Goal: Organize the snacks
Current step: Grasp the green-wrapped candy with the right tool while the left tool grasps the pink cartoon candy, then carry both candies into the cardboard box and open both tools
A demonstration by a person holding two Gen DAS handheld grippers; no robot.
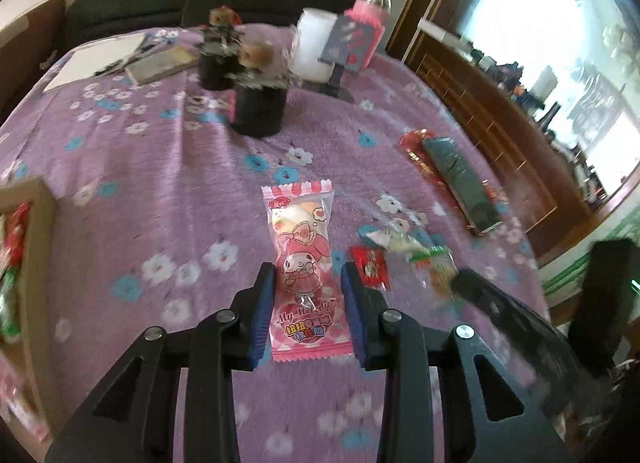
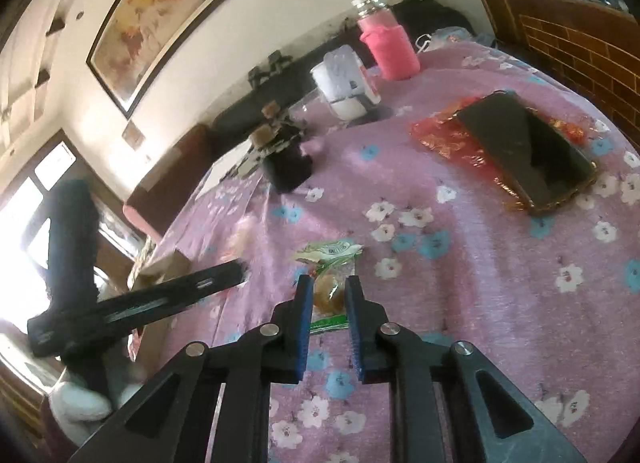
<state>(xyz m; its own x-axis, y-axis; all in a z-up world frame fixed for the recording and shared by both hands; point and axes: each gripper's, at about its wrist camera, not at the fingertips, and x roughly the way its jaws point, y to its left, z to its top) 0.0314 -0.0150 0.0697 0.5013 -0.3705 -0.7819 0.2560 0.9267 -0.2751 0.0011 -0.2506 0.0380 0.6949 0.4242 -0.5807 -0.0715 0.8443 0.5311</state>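
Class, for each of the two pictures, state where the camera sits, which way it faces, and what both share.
Left wrist: on the left tool, looking down along its fingers at a pink snack packet between them; right tool alongside.
Right wrist: on the right tool, closed on a green-edged snack packet; left tool alongside.
Shared: purple floral cloth, pink bottle, black pots.

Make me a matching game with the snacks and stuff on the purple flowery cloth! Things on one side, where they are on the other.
Things:
1. pink candy packet
2. clear packet with brown snack
3. dark phone
4. small red packet

Places:
A. lying on a shiny red wrapper
B. between the left gripper fingers
C. loose on the cloth, right of the pink packet
D. between the right gripper fingers

Pairs: 1-B, 2-D, 3-A, 4-C
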